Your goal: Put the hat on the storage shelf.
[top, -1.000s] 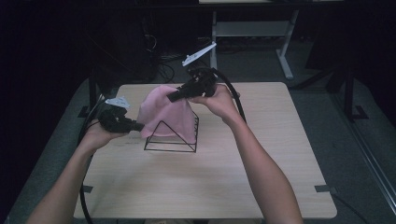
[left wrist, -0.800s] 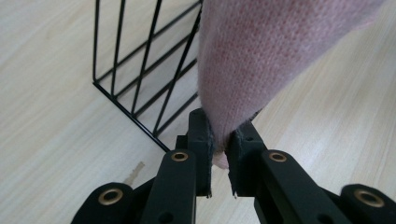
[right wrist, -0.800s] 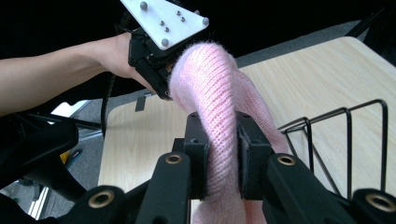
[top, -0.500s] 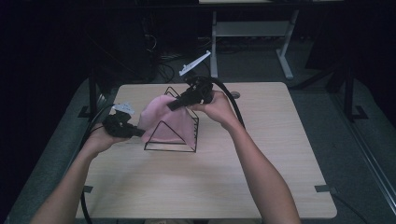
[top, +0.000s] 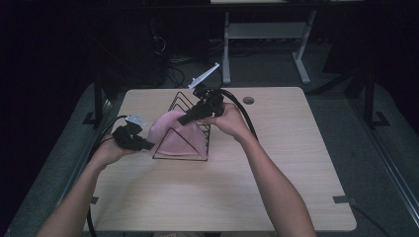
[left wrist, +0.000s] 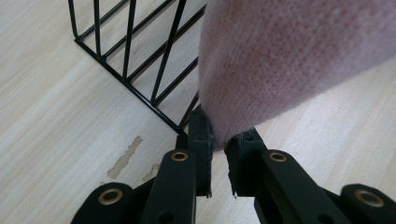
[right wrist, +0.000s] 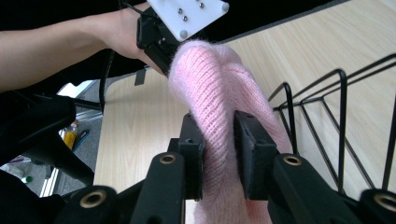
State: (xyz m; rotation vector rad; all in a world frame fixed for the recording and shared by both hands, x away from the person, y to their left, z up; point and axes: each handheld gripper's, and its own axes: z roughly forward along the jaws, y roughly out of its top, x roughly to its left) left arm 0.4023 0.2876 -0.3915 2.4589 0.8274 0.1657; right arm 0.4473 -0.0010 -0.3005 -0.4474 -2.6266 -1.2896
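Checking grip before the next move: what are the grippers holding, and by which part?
Both hold the pink knit cloth: left gripper its edge, right gripper a bunched fold.

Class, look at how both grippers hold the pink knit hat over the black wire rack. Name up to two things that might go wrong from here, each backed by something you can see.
1. The left gripper pinches only the very edge of the pink knit hat, so the knit may slip out if pulled.
2. The hat lies against the thin bars of the black wire rack, which stands loose on the table; the yarn might snag, or a tug from the right gripper might drag the rack.
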